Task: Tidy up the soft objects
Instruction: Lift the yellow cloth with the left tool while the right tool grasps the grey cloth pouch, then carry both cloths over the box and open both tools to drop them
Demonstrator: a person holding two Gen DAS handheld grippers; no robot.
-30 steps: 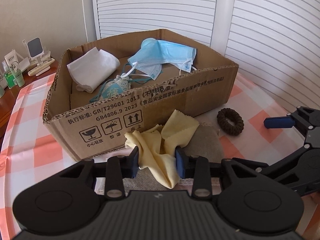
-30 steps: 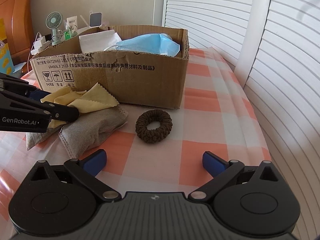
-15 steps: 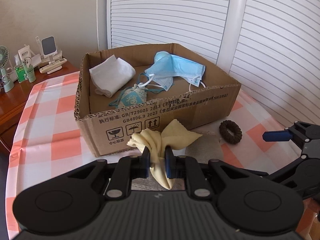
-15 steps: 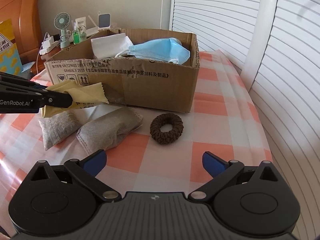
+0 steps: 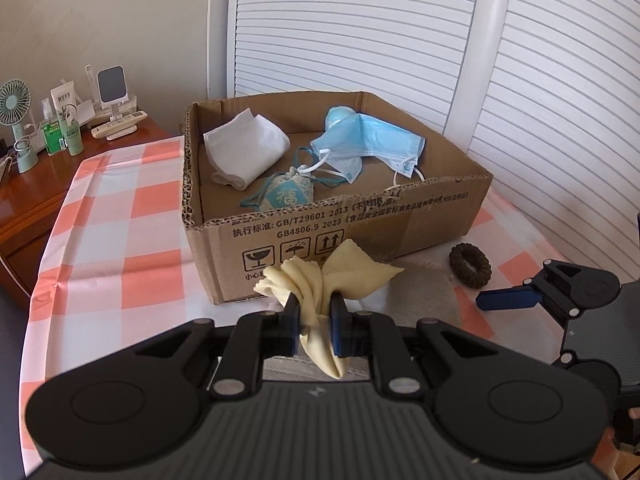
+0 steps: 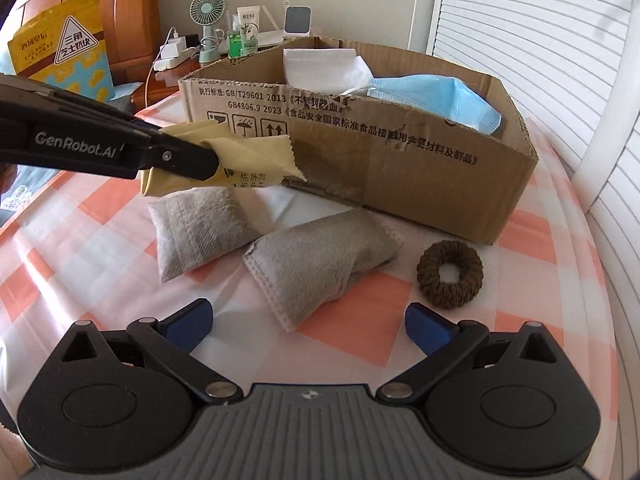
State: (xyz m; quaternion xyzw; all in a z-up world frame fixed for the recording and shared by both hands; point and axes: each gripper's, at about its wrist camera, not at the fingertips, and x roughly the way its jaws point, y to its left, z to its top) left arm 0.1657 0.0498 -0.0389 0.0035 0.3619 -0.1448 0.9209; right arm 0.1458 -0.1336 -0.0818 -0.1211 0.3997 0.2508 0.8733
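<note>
My left gripper [image 5: 315, 312] is shut on a yellow cloth [image 5: 356, 276] and holds it in the air in front of the cardboard box [image 5: 400, 224]. The cloth [image 6: 256, 156] and the left gripper also show in the right wrist view. The box holds a white folded cloth [image 5: 246, 150], blue face masks [image 5: 372, 144] and a teal sachet [image 5: 288, 194]. Two grey pouches [image 6: 320, 260] [image 6: 200, 220] and a brown hair tie [image 6: 450, 274] lie on the checked tablecloth. My right gripper [image 6: 308, 326] is open and empty above the cloth, near the pouches.
A wooden side table [image 5: 36, 184] at the left carries a small fan [image 5: 16, 108], bottles and a phone stand. White shutter doors [image 5: 520, 60] stand behind the box. A yellow snack bag [image 6: 60, 48] stands at the far left.
My left gripper has closed on the yellow cloth and lifted it off the grey pouches. Both views have risen and pulled back from the box.
</note>
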